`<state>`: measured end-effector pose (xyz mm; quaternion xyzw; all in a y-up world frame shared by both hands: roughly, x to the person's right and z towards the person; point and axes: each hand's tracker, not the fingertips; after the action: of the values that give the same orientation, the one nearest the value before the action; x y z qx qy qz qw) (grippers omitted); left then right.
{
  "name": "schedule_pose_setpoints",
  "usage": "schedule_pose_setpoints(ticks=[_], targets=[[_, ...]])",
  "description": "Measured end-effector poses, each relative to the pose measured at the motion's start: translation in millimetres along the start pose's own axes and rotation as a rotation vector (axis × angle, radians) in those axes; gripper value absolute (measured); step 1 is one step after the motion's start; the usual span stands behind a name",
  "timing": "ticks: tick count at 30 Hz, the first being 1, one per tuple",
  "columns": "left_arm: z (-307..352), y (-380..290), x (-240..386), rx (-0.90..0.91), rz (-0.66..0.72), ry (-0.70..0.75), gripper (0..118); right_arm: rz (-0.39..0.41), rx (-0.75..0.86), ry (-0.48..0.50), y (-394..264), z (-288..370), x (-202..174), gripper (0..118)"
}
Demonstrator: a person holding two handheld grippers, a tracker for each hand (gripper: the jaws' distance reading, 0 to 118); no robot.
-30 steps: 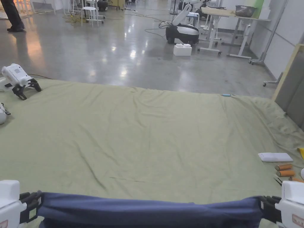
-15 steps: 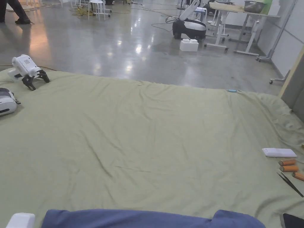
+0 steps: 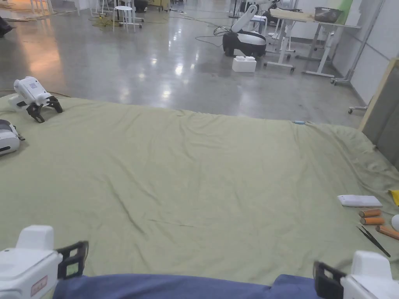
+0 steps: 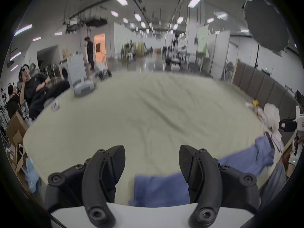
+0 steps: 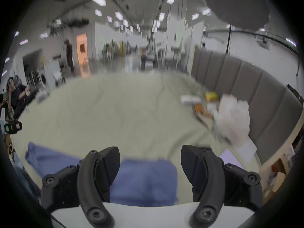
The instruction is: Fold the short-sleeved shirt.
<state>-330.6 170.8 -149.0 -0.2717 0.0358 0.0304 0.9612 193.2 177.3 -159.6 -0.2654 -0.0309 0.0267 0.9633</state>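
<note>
Now both tongs, left (image 4: 152, 169) and right (image 5: 150, 165), are gaping wide, gripping nothing. The shirt (image 3: 175, 286) is lying at six o'clock on the bench (image 3: 202, 175), seemingly released to settle flat for folding.

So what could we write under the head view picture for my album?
Two open tools, left tool and right tool, above a blue shirt lying on a green sheet.
</note>
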Motion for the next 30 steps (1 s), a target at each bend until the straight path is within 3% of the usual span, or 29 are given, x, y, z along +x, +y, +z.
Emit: schedule_pose_setpoints(ticks=[5, 7, 8, 12, 14, 24, 30], targets=[[17.1, 34.6, 45.3, 0.228, -0.042, 0.040, 70, -0.029, 0.289, 0.011, 39.2, 12.7, -48.4, 80], [26.0, 43.8, 58.5, 0.312, -0.025, 0.044, 63, -0.044, 0.370, 0.016, 47.5, 15.2, -66.6, 71], [29.7, 46.4, 63.9, 0.343, -0.031, 0.043, 56, -0.045, 0.389, 0.008, 50.3, 16.8, -73.5, 63], [44.1, 49.5, 86.6, 0.448, -0.083, 0.062, 17, -0.042, 0.452, 0.014, 55.7, 21.4, -96.8, 6], [48.7, 48.3, 94.1, 0.472, -0.094, 0.075, 0, -0.040, 0.480, 0.020, 55.0, 24.1, -104.7, 4], [55.2, 44.6, 70.0, 0.436, -0.096, 0.100, 0, 0.000, 0.526, 0.013, 50.7, 27.2, -121.1, 0], [18.1, 32.3, -23.4, 0.074, 0.012, -0.081, 0, 0.024, 0.468, 0.065, 48.9, 17.7, -121.6, 0]])
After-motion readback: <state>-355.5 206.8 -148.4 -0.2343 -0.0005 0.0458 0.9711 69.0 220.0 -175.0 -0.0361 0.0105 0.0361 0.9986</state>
